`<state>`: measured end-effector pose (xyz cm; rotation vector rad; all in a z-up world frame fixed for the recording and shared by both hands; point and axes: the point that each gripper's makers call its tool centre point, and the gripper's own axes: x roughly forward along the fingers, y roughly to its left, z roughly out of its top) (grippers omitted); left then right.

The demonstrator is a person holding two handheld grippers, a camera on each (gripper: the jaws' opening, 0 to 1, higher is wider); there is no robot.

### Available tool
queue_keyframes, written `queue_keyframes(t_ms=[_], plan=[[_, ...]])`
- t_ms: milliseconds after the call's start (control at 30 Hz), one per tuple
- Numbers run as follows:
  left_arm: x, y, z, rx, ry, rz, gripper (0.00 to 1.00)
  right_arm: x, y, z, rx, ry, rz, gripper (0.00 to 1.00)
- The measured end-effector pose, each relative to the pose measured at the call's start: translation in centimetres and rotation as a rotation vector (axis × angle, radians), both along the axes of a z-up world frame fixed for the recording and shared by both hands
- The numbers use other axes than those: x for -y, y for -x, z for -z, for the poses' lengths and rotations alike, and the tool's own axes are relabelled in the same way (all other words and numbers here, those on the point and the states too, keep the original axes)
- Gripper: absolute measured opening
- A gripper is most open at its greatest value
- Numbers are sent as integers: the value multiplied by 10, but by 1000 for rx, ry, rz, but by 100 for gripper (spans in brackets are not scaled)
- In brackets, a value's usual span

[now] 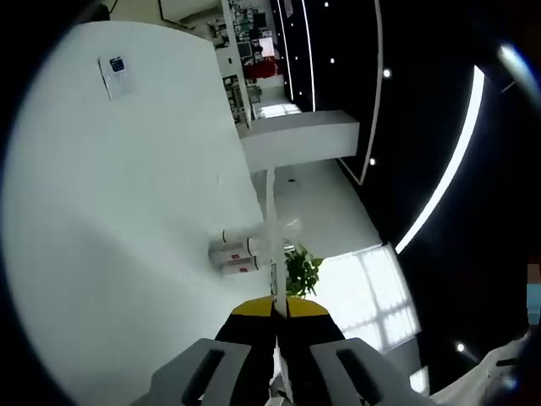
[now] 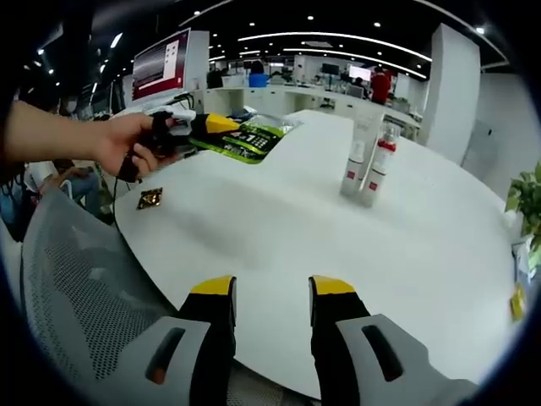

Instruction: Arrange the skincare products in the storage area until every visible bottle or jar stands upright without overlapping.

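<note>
- The left gripper view is rolled way over, so the white bench (image 1: 118,220) runs up the left side of the frame and the dark ceiling with its light strips sits on the right.
- Left gripper (image 1: 276,310): the yellow-tipped jaws look pressed together with no real gap, and there's nothing between them.
- Just past those tips, two white skincare bottles (image 1: 235,255) with red labels stand side by side on the bench close to its edge, pretty much touching each other. They look sideways here only because the camera is rolled.
- A green potted plant (image 1: 301,269) sits just beyond the bench edge near the bottles, and a small card with a blue mark (image 1: 116,73) lies far off on the bench.
- Right gripper (image 2: 271,289): jaws apart with a clear gap, holding nothing, hovering over the near edge of the bench.
- In the right gripper view the same two bottles stand upright together towards the far right part of the bench, well away from the jaws.
- On the left, a hand (image 2: 127,142) holds the other gripper above the bench edge, right beside a green packet (image 2: 245,139) lying flat.
- A small gold-ish wrapper thing (image 2: 150,199) lies near the left edge; too small to say what it really is.
- A grey mesh chair back (image 2: 76,288) sits at lower left, below the bench.
</note>
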<state>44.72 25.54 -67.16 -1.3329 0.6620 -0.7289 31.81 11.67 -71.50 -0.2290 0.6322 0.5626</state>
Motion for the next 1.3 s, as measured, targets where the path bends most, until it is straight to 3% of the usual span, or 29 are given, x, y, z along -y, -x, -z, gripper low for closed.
queue_keyframes(t_ms=[367, 533, 800, 1067, 1300], plan=[[-4, -40, 11, -37, -30, -28, 3, 1, -1, -1, 17, 29, -7, 31], [3, -53, 17, -36, -66, -5, 3, 1, -2, -2, 35, 52, -14, 29], [17, -73, 29, -47, -94, 35, 3, 2, 0, 3, 16, 66, -22, 28], [32, -85, 55, -85, -170, 90, 3, -1, 2, 6, 3, 79, -45, 27], [40, -99, 68, -107, -188, 93, 3, 0, 3, 8, -4, 87, -46, 27]])
